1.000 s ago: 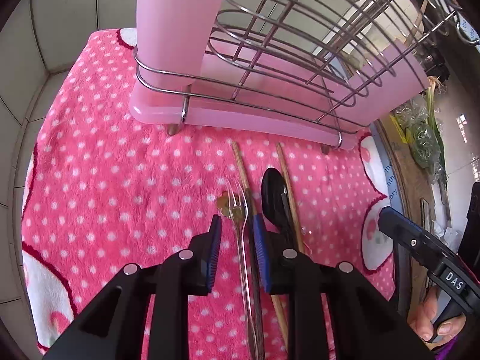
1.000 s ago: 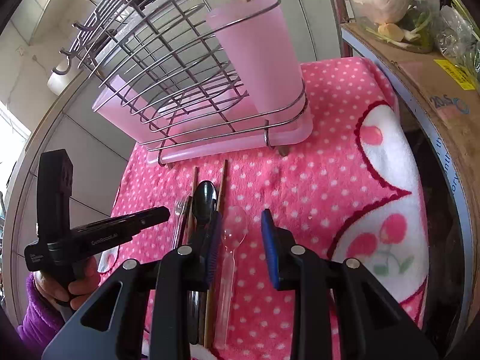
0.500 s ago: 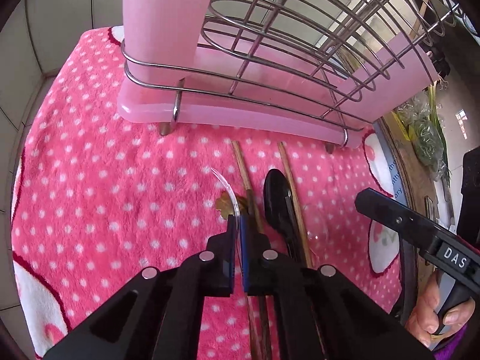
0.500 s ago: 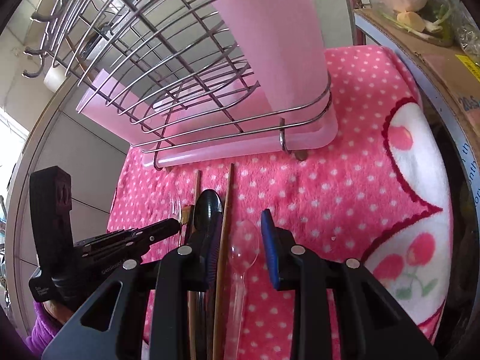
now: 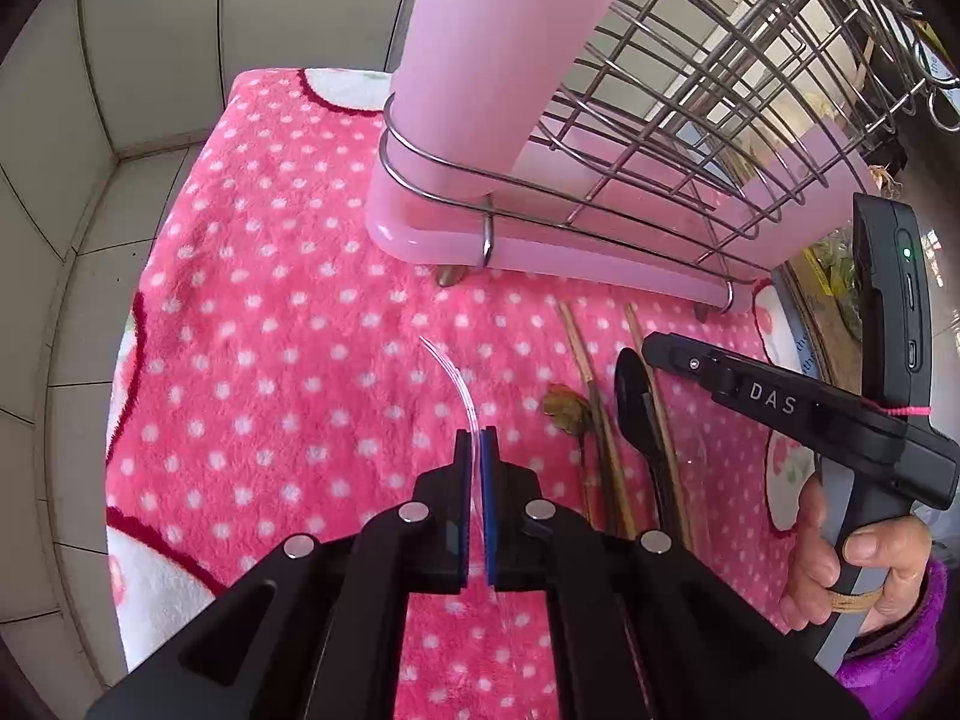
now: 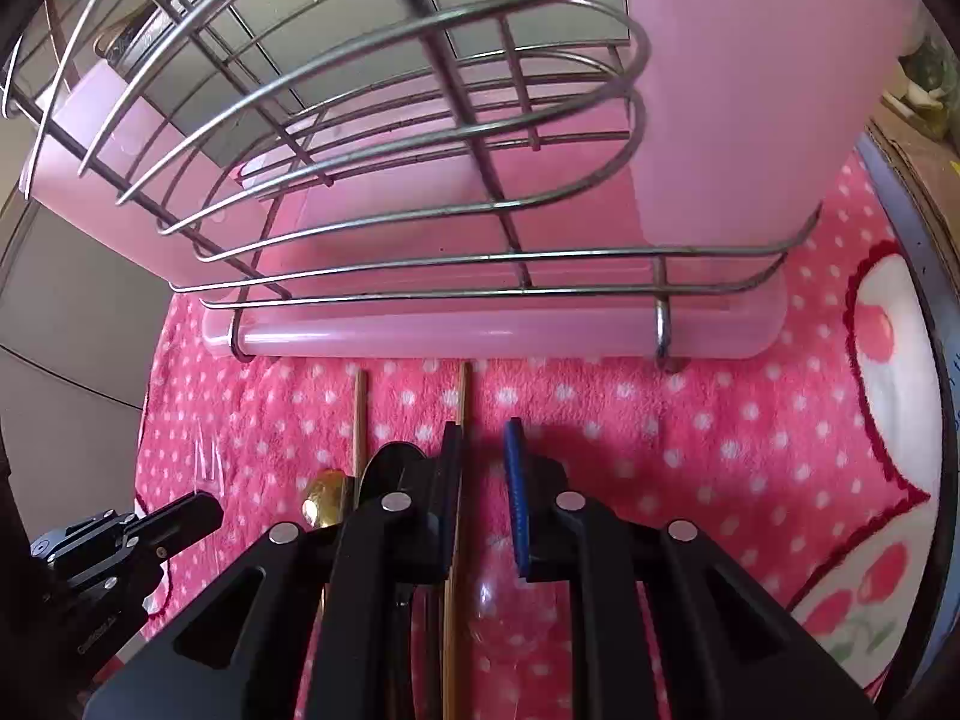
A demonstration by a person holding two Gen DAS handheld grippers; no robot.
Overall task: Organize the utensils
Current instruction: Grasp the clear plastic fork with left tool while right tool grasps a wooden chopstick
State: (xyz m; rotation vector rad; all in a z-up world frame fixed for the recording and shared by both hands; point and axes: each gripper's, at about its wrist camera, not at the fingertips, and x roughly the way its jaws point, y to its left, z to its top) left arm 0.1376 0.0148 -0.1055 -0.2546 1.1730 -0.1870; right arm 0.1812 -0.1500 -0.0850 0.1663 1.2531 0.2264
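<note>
The left gripper (image 5: 475, 450) was clamped on a clear plastic fork (image 5: 459, 387), tines lifted above the pink polka-dot towel (image 5: 270, 360) in front of the pink wire dish rack (image 5: 600, 192). The right gripper (image 6: 483, 450), its jaws just narrowing but still apart, straddled a clear plastic spoon (image 6: 501, 600) lying beside wooden chopsticks (image 6: 461, 402) and a black spoon (image 5: 633, 402) near the rack.

Fluffy cloth towel (image 5: 270, 360); shiny metal wire rack (image 6: 420, 138); clear plastic fork (image 5: 459, 387); wooden chopsticks (image 6: 360, 414).
</note>
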